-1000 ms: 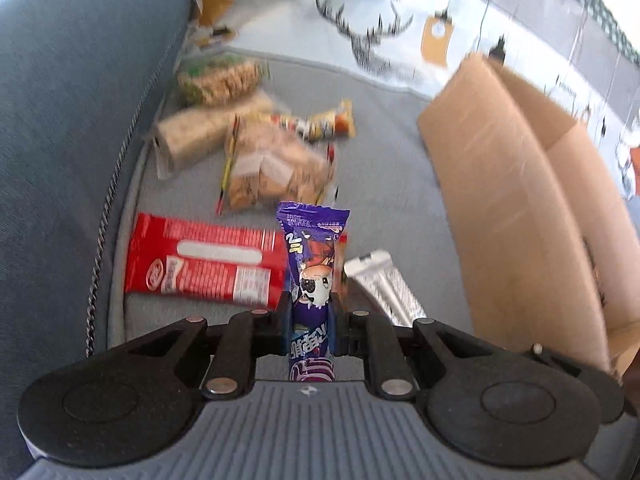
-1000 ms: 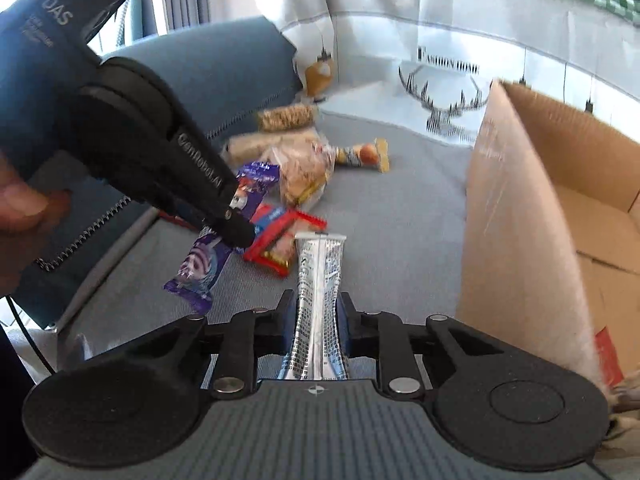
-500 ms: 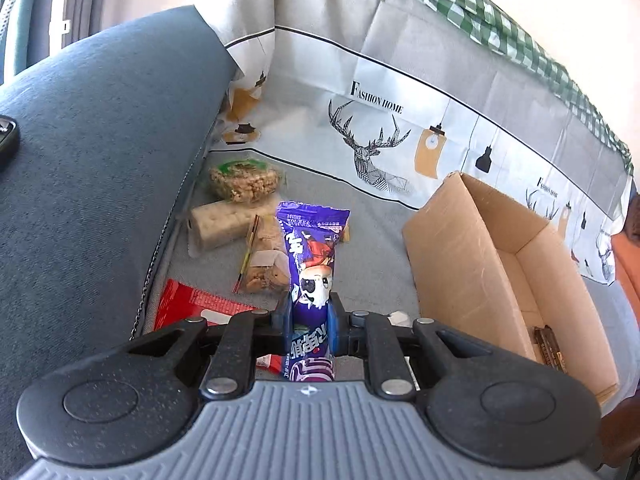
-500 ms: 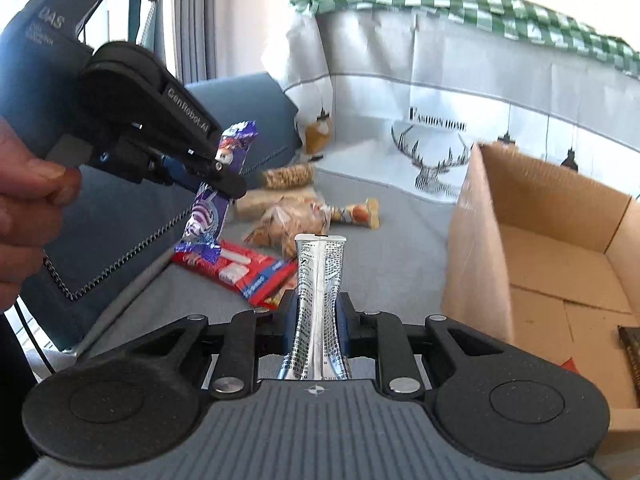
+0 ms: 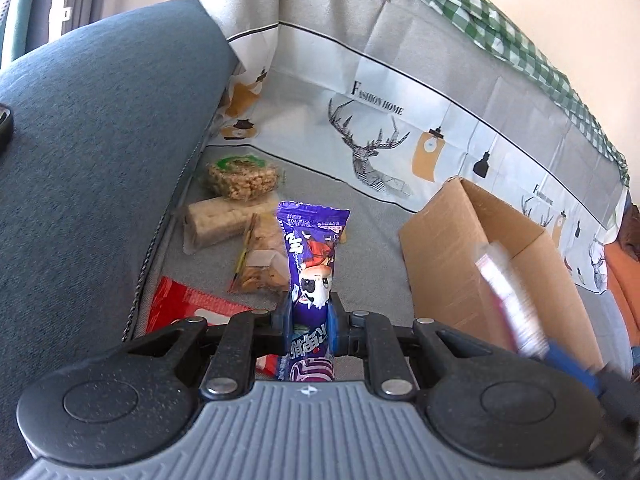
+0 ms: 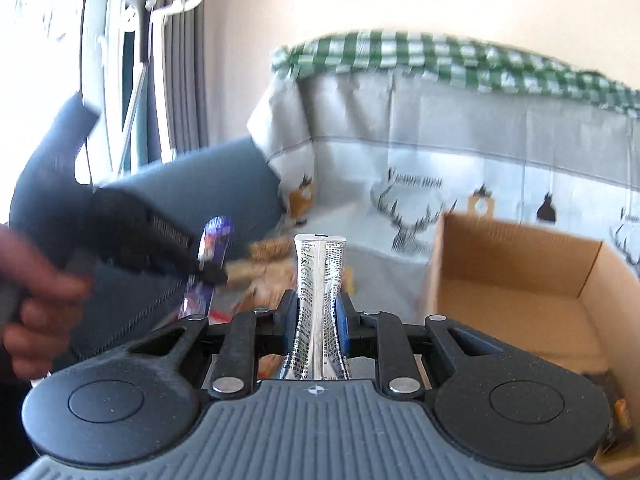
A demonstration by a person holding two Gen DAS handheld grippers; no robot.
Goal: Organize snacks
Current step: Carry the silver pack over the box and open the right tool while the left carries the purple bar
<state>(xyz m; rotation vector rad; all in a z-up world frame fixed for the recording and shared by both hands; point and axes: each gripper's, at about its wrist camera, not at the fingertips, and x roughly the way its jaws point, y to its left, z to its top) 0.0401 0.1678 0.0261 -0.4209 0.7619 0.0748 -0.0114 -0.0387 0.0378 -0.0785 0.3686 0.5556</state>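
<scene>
My left gripper [image 5: 310, 316] is shut on a purple snack packet [image 5: 312, 256] and holds it upright, well above the sofa seat. It also shows blurred at the left of the right wrist view [image 6: 212, 268]. My right gripper [image 6: 317, 312] is shut on a silver snack packet [image 6: 318, 288], raised to the left of the open cardboard box [image 6: 516, 276]. In the left wrist view the silver packet [image 5: 508, 296] is blurred in front of the box [image 5: 460, 264]. More snacks lie on the seat: a red packet [image 5: 188, 304], a clear bag of crackers [image 5: 262, 260], a wrapped bar [image 5: 218, 220] and a rice-crisp pack [image 5: 242, 178].
The blue sofa armrest [image 5: 88, 168] rises on the left. A deer-print cloth [image 5: 380, 136] covers the sofa back behind the box. A dark item [image 6: 612, 392] lies in the box at the right edge.
Both grippers have risen from the seat with their packets. The right gripper has moved towards the box and now shows in the left wrist view.
</scene>
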